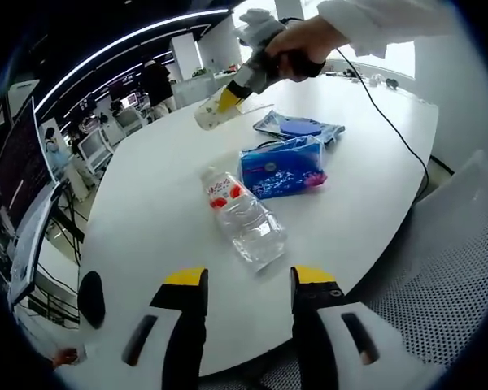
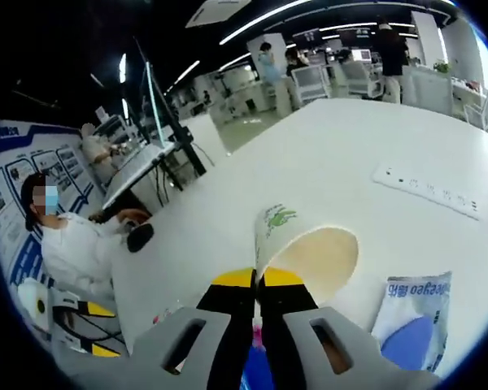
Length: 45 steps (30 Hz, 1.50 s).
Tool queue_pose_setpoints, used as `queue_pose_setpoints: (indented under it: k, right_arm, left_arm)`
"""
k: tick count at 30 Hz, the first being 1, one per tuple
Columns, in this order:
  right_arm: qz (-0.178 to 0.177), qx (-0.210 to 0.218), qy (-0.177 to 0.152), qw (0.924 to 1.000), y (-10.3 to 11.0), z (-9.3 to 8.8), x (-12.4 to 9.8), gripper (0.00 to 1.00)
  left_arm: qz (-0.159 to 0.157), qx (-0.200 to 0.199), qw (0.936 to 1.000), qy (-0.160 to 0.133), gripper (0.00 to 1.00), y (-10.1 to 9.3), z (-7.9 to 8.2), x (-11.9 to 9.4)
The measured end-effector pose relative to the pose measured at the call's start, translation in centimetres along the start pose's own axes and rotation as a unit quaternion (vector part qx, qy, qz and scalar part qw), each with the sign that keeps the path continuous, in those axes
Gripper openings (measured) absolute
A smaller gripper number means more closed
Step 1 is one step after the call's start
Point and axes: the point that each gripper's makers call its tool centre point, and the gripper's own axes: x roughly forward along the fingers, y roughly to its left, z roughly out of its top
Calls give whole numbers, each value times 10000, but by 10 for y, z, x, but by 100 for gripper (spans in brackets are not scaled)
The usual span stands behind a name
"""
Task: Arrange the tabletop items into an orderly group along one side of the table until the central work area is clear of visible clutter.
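A clear water bottle point(image 1: 244, 215) with a red-and-white label lies on its side on the white table point(image 1: 163, 236), just ahead of my left gripper point(image 1: 250, 280), whose jaws stand open and apart from it. Beyond the bottle rests a blue tissue pack point(image 1: 281, 166), and behind that a clear packet with a blue disc point(image 1: 299, 127) point(image 2: 419, 313). My right gripper point(image 1: 232, 96) point(image 2: 258, 278), held in a hand, is shut on the wall of a paper cup point(image 1: 207, 115) point(image 2: 305, 244). The cup hangs tilted above the table's far side, its mouth turned toward the right gripper view.
A white power strip point(image 2: 427, 192) lies on the far tabletop. A black mouse point(image 1: 91, 299) point(image 2: 140, 236) sits near the table edge. A grey mesh chair point(image 1: 439, 276) stands by the near edge. A cable point(image 1: 390, 122) trails over the table. Desks, monitors and people fill the office behind.
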Motion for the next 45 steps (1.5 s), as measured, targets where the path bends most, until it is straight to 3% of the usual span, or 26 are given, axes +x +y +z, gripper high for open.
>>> queue_pose_setpoints:
  k: [7,15,20,29,36,45]
  right_arm:
    - [-69,-82,68,9999,-5,2,-9,0]
    - [-151,-197,232,9994,-12,8,-15,0]
    - [-239,-547,547,9967,-19,6,-18,0]
    - [-331,-758,989,9917,-29,6,-17,0]
    - [-322,-1119,1347,9840,-35,6,-13,0]
    - [-371,-1266,1700,9766,-44,-6,-10,0]
  left_arm:
    - [36,12,10000,-56,46,1,2,1]
    - [-2,48,9999,-90,46,-1,3,1]
    - [5,29,9999,-113,46,0,4,0]
    - [15,36,9999,-123,45,0,5,0]
    - [31,19,9999,-120,45,0,5,0]
    - [71,-12,9999,-118,44,2,4,-1]
